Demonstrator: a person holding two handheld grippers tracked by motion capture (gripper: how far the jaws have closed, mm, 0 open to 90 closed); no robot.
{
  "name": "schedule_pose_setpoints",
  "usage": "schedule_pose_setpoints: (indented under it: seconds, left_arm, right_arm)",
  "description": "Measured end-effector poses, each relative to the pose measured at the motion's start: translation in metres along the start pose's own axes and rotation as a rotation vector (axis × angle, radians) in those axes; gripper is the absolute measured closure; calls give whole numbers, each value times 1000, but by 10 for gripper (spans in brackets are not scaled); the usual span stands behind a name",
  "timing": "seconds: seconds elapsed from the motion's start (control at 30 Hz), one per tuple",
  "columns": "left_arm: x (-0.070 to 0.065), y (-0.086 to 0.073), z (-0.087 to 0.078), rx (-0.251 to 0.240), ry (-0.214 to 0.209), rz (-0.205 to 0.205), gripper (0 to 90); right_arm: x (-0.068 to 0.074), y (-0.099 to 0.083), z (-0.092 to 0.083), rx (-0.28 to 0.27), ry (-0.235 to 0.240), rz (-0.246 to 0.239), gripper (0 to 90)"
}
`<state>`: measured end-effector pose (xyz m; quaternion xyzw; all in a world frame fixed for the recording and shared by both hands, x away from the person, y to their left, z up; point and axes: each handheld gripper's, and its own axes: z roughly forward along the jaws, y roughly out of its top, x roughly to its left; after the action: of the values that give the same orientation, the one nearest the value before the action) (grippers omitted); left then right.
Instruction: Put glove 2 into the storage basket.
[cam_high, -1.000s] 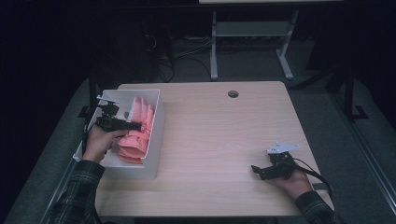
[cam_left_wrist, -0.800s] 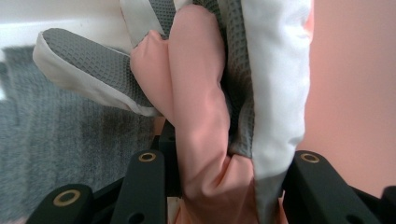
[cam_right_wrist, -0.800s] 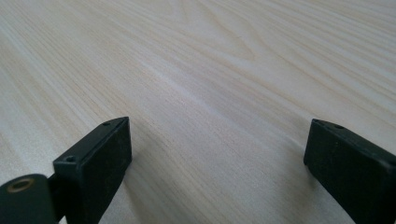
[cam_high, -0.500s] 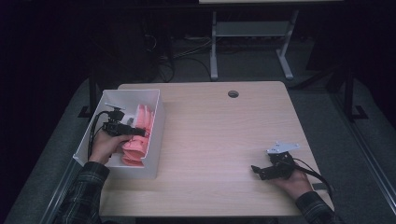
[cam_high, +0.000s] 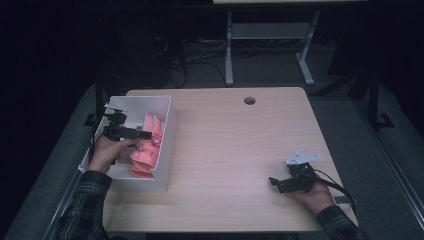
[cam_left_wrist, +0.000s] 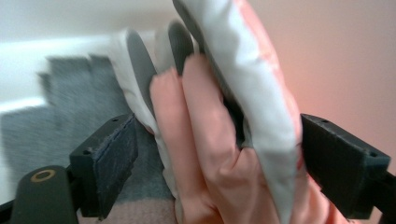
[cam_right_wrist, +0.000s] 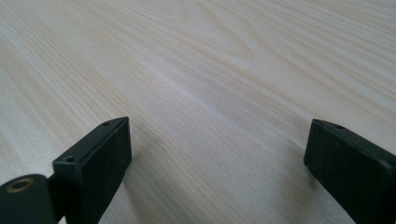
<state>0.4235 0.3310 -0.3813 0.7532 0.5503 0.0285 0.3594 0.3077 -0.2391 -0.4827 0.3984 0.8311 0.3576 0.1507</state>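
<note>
While white bin (cam_high: 167, 150) holds pink gloves (cam_high: 145, 150), L tool (cam_high: 142, 135) gapes (R tool (cam_high: 273, 181) too).

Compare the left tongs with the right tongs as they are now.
The left tongs reach into the white bin; the right tongs sit low over the bare table. The left tongs have pink gloves between their jaws; the right tongs have nothing between theirs. Both stand open.

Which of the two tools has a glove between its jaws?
The left tool, over the white bin: a pink glove sits between its jaws. The right tool is open over bare table.
</note>
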Motion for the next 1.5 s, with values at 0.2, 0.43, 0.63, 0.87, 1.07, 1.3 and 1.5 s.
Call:
schedule_pose_setpoints:
  seconds: [0.2, 0.43, 0.63, 0.87, 1.07, 1.3, 1.5]
  left_arm:
    - [-8, 12, -26, -56, 20, 22, 134]
    - [-33, 27, -52, -94, 1, 116, 134]
    - [-61, 42, -65, -133, -29, 215, 135]
    - [-103, 51, -65, -151, -70, 318, 135]
    - [-134, 52, -49, -153, -116, 373, 135]
    - [-172, 41, -24, -146, -168, 436, 136]
    - [-202, 23, 2, -133, -194, 480, 137]
  right_arm:
    - [0, 0, 0, 1, 0, 1, 68]
    - [0, 0, 0, 2, 2, 4, 68]
    - [0, 0, 0, 3, 2, 4, 68]
    - [0, 0, 0, 2, 1, 5, 68]
    - [0, 0, 0, 2, 1, 6, 67]
    - [0, 0, 0, 2, 1, 6, 68]
    - [0, 0, 0, 2, 1, 6, 67]
